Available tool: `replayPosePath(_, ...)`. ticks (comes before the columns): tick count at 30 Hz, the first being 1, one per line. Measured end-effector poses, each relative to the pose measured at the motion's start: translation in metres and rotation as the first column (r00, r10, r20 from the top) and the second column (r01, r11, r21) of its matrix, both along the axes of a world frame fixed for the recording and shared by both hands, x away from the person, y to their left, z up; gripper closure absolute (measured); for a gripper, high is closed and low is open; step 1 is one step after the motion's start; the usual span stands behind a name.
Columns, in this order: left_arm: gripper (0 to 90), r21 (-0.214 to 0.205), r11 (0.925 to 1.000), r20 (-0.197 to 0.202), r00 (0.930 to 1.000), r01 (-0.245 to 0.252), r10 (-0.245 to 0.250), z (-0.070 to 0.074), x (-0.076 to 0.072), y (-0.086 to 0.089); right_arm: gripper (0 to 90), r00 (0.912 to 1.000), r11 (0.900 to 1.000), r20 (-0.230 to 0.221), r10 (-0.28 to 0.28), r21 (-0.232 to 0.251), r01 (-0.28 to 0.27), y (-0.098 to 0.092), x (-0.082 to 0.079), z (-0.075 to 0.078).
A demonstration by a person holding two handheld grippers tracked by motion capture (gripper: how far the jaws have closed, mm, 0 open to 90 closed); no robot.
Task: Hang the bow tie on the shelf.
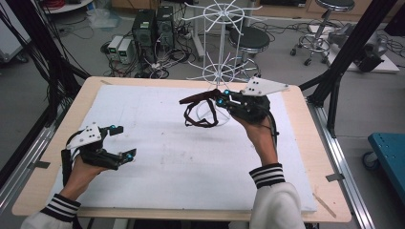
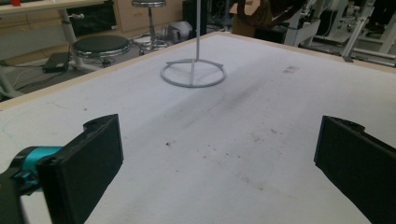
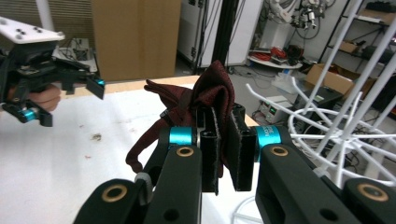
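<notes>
A dark red cloth with thin straps [image 1: 199, 109] hangs above the white mat, and my right gripper [image 1: 220, 97] is shut on its upper end. In the right gripper view the red fabric [image 3: 212, 91] is pinched between the two black jaws of the right gripper [image 3: 224, 149] and bunches up above them. A white wire rack [image 1: 217, 45] stands just behind it, with its ring base [image 1: 210, 114] on the mat. My left gripper [image 1: 122, 141] hovers low at the mat's left side, open and holding nothing. Its own view has the left gripper [image 2: 219, 158] spread wide over bare mat, facing the ring base [image 2: 193, 74].
A white foam mat [image 1: 167, 157] covers most of the wooden table [image 1: 305, 157]. The rack's wire arms [image 3: 345, 116] spread close to the right of the held cloth. Stools [image 1: 250, 40], computer boxes [image 1: 153, 26] and cables sit on the floor beyond the far edge.
</notes>
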State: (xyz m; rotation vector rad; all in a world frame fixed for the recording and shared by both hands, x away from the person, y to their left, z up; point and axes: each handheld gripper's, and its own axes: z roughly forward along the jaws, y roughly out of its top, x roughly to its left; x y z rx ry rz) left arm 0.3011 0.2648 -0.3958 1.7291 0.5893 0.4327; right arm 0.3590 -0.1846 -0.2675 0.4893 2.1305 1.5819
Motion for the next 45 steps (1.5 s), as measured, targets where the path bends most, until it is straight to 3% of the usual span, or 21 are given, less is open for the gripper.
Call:
replayPosePath(13,1.7,-0.036,0.9982,0.026,0.9985,-0.048,0.049,-0.016,-0.01,0.021,85.0,0.9972,0.9971,0.0,-0.074,-0.019,0.074,-0.002,0.014,0.011)
replayPosePath(23,1.7,-0.079,0.9945,0.05,0.9961,-0.068,0.072,-0.023,-0.016,0.033,85.0,0.9936,0.9915,0.003,-0.113,-0.065,0.113,0.005,0.024,0.017)
replayPosePath(32,1.7,-0.101,0.9913,0.072,0.9932,-0.084,0.091,-0.032,-0.022,0.039,85.0,0.9894,0.9846,0.006,-0.145,-0.098,0.145,0.009,0.033,0.018)
replayPosePath(38,1.7,-0.112,0.9892,0.067,0.9925,-0.094,0.102,-0.043,-0.024,0.043,85.0,0.9873,0.9781,0.006,-0.159,-0.135,0.158,0.013,0.038,0.015)
replayPosePath(45,1.7,-0.118,0.9885,0.086,0.9907,-0.095,0.105,-0.047,-0.025,0.043,85.0,0.9838,0.9733,0.002,-0.179,-0.145,0.177,0.016,0.041,0.013)
